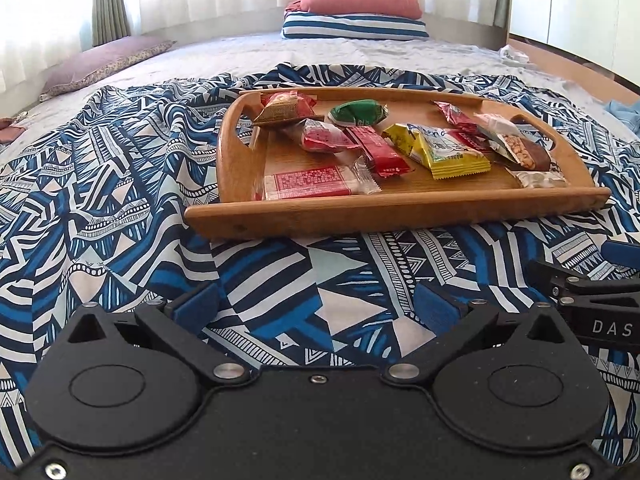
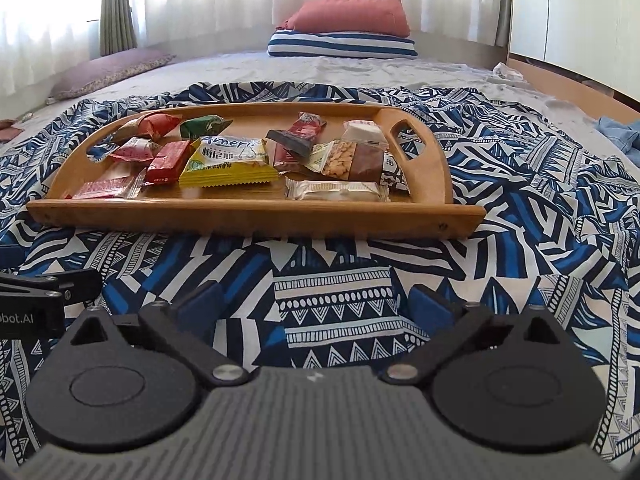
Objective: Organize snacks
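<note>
A wooden tray (image 1: 360, 212) with handle cut-outs lies on a blue patterned cloth (image 1: 120, 184) on a bed. It holds several wrapped snacks: a yellow packet (image 1: 448, 152), red bars (image 1: 308, 182), a green packet (image 1: 358, 112), a nut bar (image 1: 520, 148). The tray also shows in the right wrist view (image 2: 256, 216), with the yellow packet (image 2: 228, 164) and a white bar (image 2: 336, 190). My left gripper (image 1: 316, 308) is open and empty over the cloth, short of the tray. My right gripper (image 2: 316, 304) is open and empty, also short of the tray.
Stacked pillows, red on striped (image 1: 356, 12), sit at the head of the bed. A purple pillow (image 1: 108, 60) lies at the left by the curtains. A blue garment (image 2: 620, 136) lies at the right edge. The right gripper shows in the left wrist view (image 1: 592, 300).
</note>
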